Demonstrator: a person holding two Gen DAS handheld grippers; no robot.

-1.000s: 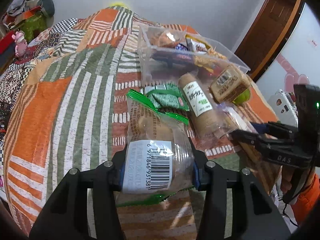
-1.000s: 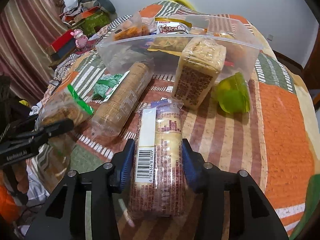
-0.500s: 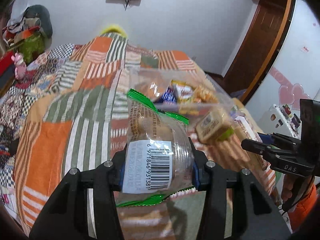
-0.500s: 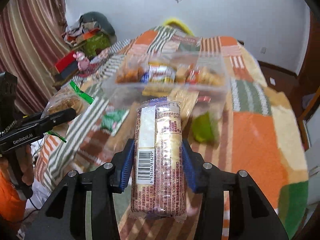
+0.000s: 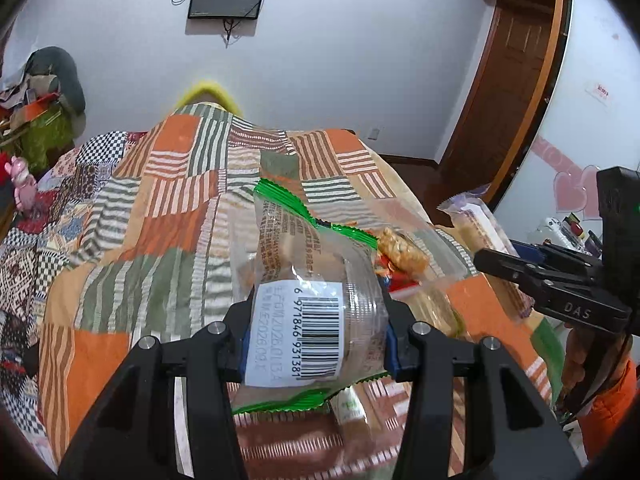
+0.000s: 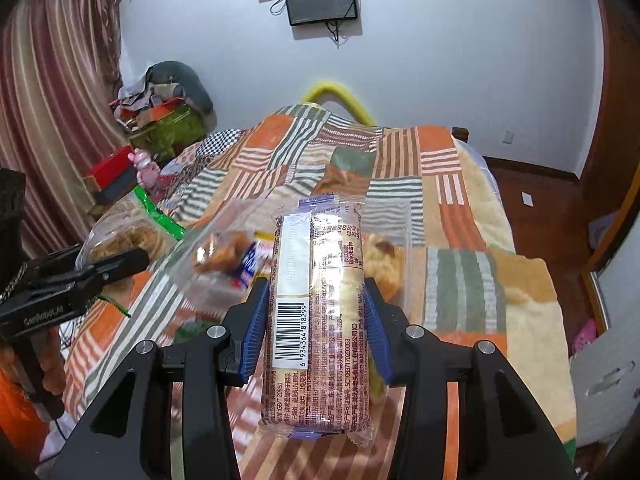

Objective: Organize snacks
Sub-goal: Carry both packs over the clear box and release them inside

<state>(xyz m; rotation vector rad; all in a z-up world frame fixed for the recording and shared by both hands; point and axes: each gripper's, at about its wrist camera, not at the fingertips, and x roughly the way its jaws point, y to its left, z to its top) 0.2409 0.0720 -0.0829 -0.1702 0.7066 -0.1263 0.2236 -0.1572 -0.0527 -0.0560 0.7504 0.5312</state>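
the left gripper (image 5: 316, 340), black with blue pads, pinches a clear plastic snack pack with green crimped edges and a white barcode label (image 5: 308, 304), the pads pressing on its two sides so the pack stands up between the fingers, held above the patchwork bedspread of orange, green and striped squares (image 5: 160, 240). inside the pack a brown baked piece shows through the film. the right gripper (image 6: 316, 320), of the same black build with blue pads, is closed on a long clear-wrapped pack of pale biscuits with purple ends and a barcode (image 6: 316, 312), gripped across its narrow width about halfway along, its length running away from the camera and its near end hanging past the fingers. both packs are in the air over the bed, not resting on it. behind and below them lies a clear plastic bin (image 6: 384, 216), blurred, with small wrapped snacks inside, among them an orange-brown bar (image 5: 402, 254) seen from the left wrist view. in the left wrist view the right gripper appears at the right edge with its biscuit pack beside it, and a hand in an orange sleeve (image 5: 608, 404) holds its handle. in the right wrist view the left gripper shows at the left edge with the green-edged pack in its fingers. on the white wall beyond hangs a dark screen (image 6: 322, 0), and a striped curtain (image 6: 52, 92) hangs at the left.
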